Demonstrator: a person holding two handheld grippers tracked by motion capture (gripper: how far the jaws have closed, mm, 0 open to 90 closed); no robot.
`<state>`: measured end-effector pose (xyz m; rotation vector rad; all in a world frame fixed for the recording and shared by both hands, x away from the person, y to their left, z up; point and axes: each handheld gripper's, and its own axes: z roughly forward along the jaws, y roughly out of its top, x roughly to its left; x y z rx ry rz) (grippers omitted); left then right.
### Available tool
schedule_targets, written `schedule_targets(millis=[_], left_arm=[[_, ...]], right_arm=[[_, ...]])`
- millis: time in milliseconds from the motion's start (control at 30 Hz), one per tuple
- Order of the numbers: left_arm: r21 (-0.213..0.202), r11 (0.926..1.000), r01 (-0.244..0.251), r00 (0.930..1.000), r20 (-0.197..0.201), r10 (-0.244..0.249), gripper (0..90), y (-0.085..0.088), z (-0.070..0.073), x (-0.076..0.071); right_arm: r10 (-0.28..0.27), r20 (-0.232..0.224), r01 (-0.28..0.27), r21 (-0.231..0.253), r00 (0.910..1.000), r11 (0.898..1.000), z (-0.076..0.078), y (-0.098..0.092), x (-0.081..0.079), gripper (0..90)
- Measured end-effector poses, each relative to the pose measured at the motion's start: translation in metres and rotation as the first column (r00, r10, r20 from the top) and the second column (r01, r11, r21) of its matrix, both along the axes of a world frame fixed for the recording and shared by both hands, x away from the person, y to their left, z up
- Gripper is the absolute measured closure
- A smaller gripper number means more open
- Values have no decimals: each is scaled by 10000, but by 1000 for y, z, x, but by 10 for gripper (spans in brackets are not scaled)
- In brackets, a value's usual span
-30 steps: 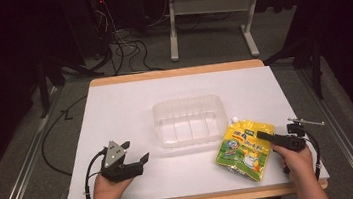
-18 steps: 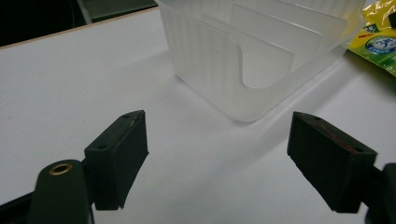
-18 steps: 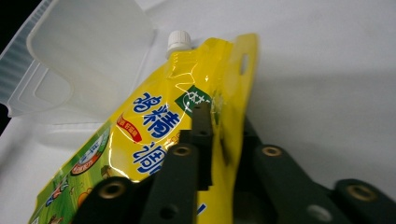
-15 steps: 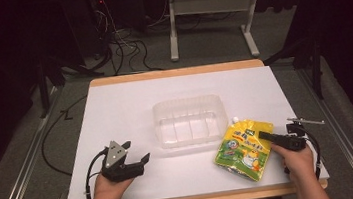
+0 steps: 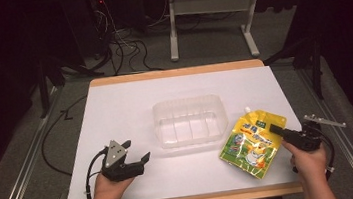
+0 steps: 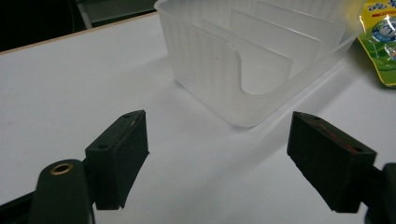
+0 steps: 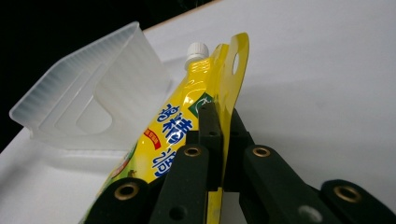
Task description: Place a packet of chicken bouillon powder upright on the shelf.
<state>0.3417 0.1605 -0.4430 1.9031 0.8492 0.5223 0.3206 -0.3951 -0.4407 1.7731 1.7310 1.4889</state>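
The left gripper (image 5: 139, 163) is held low with jaws spread wide; the right gripper (image 5: 274, 129) is clamped tight, jaws having just closed.

Table (image 5: 116, 116) sits centre of the high view, wood edge showing at top and bottom, w/ a white sheet (image 5: 125, 105) covering nearly all of it. Clear plastic bin (image 5: 190, 120) w/ inner dividers stands on the sheet at mid-frame. Yellow spouted pouch (image 5: 248, 144) is at lower right, just beside the bin's right end; its lower part seems to rest on the sheet, though its right edge looks raised, hard to tell from above.
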Motion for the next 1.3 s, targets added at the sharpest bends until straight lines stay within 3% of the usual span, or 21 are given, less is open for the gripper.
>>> schedule_targets(millis=[33,133,200,333,467,567,833,933,967,1000,1067,1200,1300], left_arm=[[-31,10000,-13,10000,22,13,210,0,0,0],[-49,10000,-30,10000,26,30,210,1,0,1],[-24,10000,-9,10000,-2,9,210,0,0,1],[15,10000,3,10000,22,-3,210,-1,0,1],[-2,10000,-1,10000,13,1,210,0,0,1],[-2,10000,11,10000,14,-11,210,0,0,1],[22,10000,-62,10000,49,62,210,2,0,-1],[4,9999,-166,9999,37,166,211,6,1,-2],[-7,9998,-209,9998,60,209,211,7,1,-3],[21,9997,-236,9997,58,235,211,9,1,-4],[-14,9995,-309,9995,41,309,211,11,0,-5],[-1,9992,-396,9992,22,396,214,14,0,-7],[45,9991,-429,9991,56,428,218,16,2,-8]], right_arm=[[-183,340,181,41,9993,9998,7,-5,-4,900],[-327,624,323,70,9975,9995,12,-8,-8,900],[-328,1117,331,-1,9932,9995,22,-10,-13,900],[-252,1495,275,-138,9884,9995,30,-9,-17,900],[-160,2085,278,-537,9779,9982,42,-1,-21,900],[-12,2634,276,-966,9647,9949,54,10,-25,900],[122,3106,345,-1444,9505,9889,65,22,-27,900],[-20,3463,625,-1637,9381,9845,70,25,-27,900],[-20,3463,625,-1637,9381,9845,70,25,-27,900],[-187,3661,855,-1672,9304,9822,72,25,-26,900],[-255,3735,953,-1696,9273,9809,73,25,-25,900],[-665,3970,1281,-1306,9154,9831,71,22,-20,900],[-775,3991,1343,-1164,9136,9841,69,21,-16,900]])
